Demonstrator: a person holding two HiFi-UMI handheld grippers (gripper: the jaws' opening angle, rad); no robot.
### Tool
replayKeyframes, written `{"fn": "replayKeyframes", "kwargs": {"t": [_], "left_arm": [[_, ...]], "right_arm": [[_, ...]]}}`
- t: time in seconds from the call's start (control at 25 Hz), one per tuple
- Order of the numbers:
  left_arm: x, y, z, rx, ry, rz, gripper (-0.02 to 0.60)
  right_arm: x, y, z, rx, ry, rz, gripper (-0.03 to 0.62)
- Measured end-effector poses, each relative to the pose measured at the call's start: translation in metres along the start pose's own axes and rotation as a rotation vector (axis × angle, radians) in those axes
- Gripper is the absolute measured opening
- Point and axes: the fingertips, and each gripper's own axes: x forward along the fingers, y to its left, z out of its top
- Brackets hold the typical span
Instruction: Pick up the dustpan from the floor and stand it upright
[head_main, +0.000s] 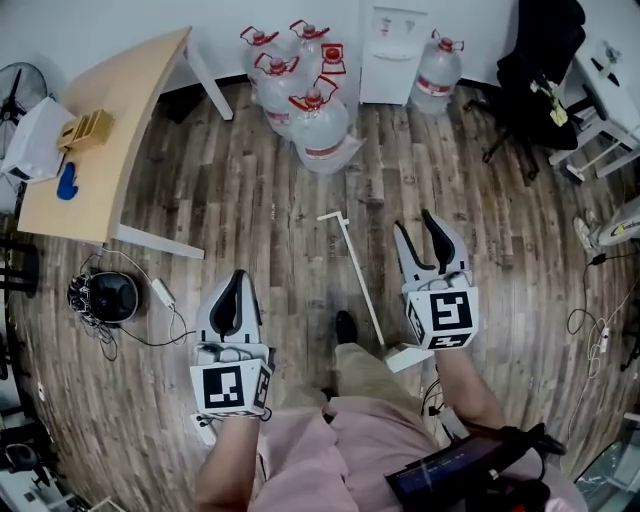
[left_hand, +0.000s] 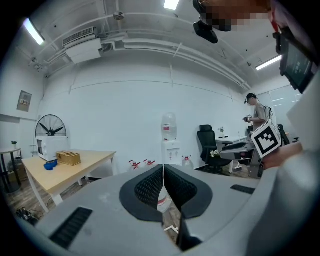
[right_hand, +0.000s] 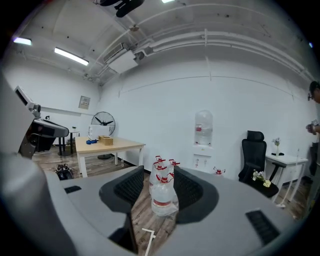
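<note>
The white dustpan lies on the wood floor; its long thin handle (head_main: 357, 275) runs from mid-floor back to the pan (head_main: 408, 357) near my feet. The handle's far end also shows low in the right gripper view (right_hand: 148, 238) and as a white sliver in the left gripper view (left_hand: 171, 229). My right gripper (head_main: 414, 220) (right_hand: 157, 172) hangs just right of the handle, open and empty, apart from it. My left gripper (head_main: 238, 277) (left_hand: 163, 167) hovers to the left of the handle, shut with nothing between its pads.
Several large water jugs (head_main: 318, 125) stand ahead, with a white water dispenser (head_main: 392, 50) behind them. A wooden table (head_main: 110, 120) is at the left, a black office chair (head_main: 535, 70) at the back right. Cables and a dark device (head_main: 110, 297) lie on the floor at left.
</note>
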Motion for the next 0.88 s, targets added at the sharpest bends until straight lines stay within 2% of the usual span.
{"fn": "replayKeyframes", "kwargs": {"t": [0.32, 0.52, 0.64, 0.88], "left_arm": [[0.069, 0.016, 0.027, 0.034, 0.01, 0.021, 0.015], [0.109, 0.026, 0.028, 0.04, 0.015, 0.012, 0.015], [0.132, 0.034, 0.019, 0.03, 0.029, -0.007, 0.015], [0.19, 0.057, -0.023, -0.003, 0.065, -0.065, 0.015]], "right_arm": [[0.074, -0.035, 0.023, 0.022, -0.022, 0.017, 0.187], [0.109, -0.042, 0.018, 0.026, -0.003, 0.023, 0.186], [0.131, -0.041, 0.007, 0.029, 0.026, 0.026, 0.186], [0.188, -0.035, -0.035, 0.042, 0.098, 0.023, 0.186]]}}
